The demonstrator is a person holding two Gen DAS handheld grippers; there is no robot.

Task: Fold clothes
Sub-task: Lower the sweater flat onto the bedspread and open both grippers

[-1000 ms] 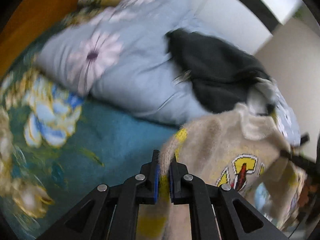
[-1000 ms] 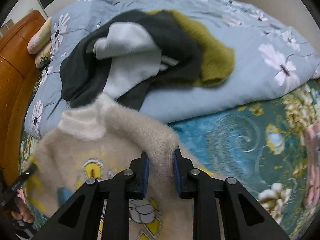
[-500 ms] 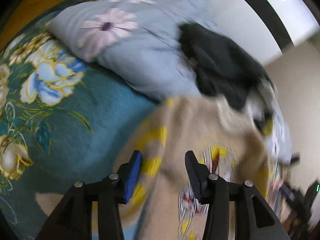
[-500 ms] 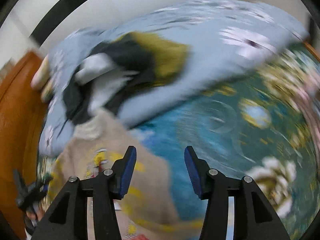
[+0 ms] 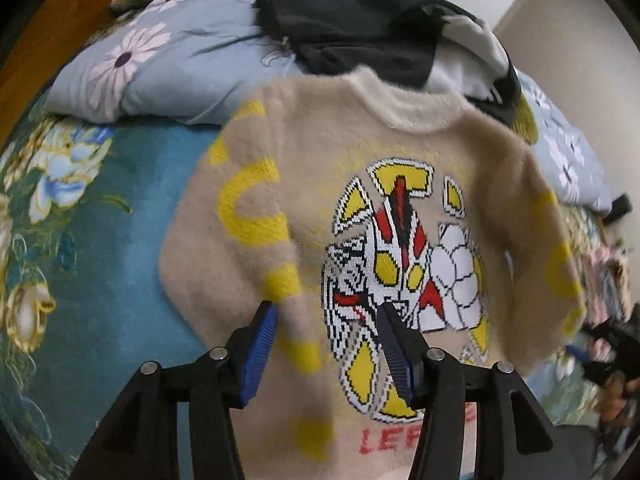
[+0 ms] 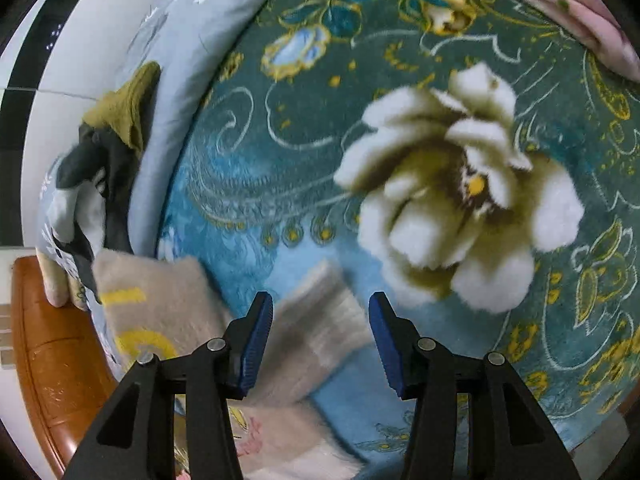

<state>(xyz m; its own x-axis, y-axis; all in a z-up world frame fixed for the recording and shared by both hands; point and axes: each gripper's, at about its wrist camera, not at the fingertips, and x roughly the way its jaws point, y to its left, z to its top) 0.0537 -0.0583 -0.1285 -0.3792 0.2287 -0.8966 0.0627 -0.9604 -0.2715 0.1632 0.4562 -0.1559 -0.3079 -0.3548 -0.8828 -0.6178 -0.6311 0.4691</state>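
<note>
both grippers are released right now, nothing pinched. the left gripper [image 5: 326, 338] hangs with its jaws spread over the lower front of the beige sweater [image 5: 360, 208], which lies face up on the teal floral blanket [image 5: 108, 264] on the bed, neck pointing toward the far end. the right gripper [image 6: 320, 338] is just as wide open, hovering above a pale sleeve cuff [image 6: 316, 320] that lies on the blanket, a bit blurry so i can't say how flat it sits. my guess is the step is folding the sleeves in, so i'd pinch the cuff right at its end, lift only a little and lay it straight across the printed chest so the fluffy knit doesn't bunch up. the other sleeve with the yellow patches looks like it hangs off to the side, so that one needs smoothing first. further back, the dark clothes pile [image 5: 360, 28] with white and an olive piece [image 6: 124, 108] sits on the light blue quilt [image 5: 168, 64], touching or overlapping the sweater's collar, so watch you don't drag it along. wooden headboard [image 6: 52, 360] is way off to the side, no problem there.
</note>
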